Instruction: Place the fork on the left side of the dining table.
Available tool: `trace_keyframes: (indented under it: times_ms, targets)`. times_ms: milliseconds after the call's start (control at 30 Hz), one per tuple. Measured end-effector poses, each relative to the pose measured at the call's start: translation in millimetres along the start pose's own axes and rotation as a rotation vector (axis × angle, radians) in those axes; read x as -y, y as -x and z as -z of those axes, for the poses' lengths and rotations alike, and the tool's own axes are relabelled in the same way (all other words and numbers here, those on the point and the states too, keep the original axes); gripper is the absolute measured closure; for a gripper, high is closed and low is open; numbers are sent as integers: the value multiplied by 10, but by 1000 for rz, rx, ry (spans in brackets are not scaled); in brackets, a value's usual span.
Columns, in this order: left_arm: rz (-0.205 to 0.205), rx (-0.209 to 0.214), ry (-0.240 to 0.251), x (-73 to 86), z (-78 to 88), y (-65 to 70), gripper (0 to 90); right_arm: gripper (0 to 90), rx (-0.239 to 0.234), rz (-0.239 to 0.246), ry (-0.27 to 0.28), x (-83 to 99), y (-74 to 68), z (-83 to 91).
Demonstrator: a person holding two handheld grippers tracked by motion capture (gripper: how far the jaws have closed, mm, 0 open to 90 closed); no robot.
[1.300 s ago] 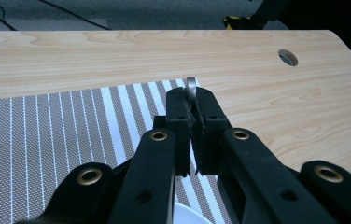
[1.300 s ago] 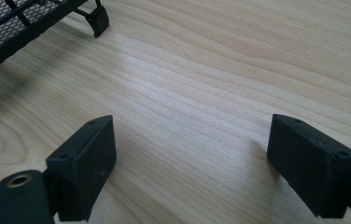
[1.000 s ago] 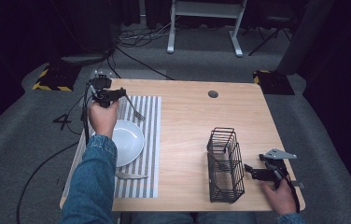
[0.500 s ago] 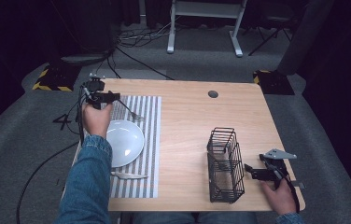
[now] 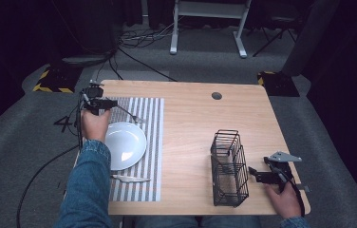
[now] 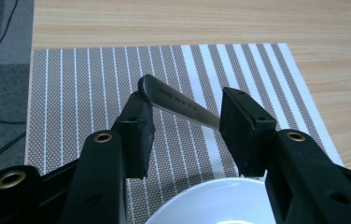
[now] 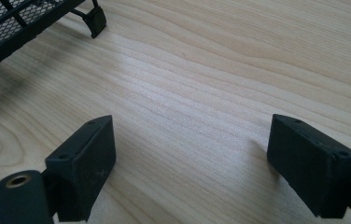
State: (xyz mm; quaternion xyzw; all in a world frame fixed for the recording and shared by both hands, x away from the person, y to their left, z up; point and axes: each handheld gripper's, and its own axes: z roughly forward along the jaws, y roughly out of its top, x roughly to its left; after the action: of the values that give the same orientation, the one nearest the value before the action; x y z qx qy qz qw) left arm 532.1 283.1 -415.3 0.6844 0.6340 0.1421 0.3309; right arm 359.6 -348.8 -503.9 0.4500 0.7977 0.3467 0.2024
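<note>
**Over the striped mat, my left jaws let a fork go**

At the far left corner of the wooden table point(image 5: 191, 123), my left gripper point(image 5: 101, 102) hangs low over the striped placemat point(image 5: 150, 142), its jaws parted after just opening. Between them, in the left gripper view, lies the steel handle of a fork point(image 6: 178, 101), running slantwise from beside the left pad point(image 6: 138, 126) to behind the right one; the handle's end is at the left pad's upper corner, and whether it touches there I cannot tell, but the pads do not press on it. From the high view the fork point(image 5: 128, 114) rests on the mat just beyond the white plate point(image 5: 124, 145), its head pointing toward the table's middle. A knife point(image 5: 129, 178) lies on the mat on the near side of the plate.

At the near right edge, my right gripper point(image 5: 257, 175) sits low over bare wood, jaws spread wide with nothing between them, as the right gripper view shows. Just to its left stands the black wire basket point(image 5: 229, 166), one foot point(image 7: 94, 21) of which appears in the right gripper view at the upper left.
</note>
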Motion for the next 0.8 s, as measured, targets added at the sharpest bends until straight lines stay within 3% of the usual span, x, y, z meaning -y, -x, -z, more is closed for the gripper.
trace_keyframes:
  times_ms: [800]
  targets:
    - [52, 18, -33, 233, -100, -217, 543, 155, 0, 0, 0, 0, 0, 0]
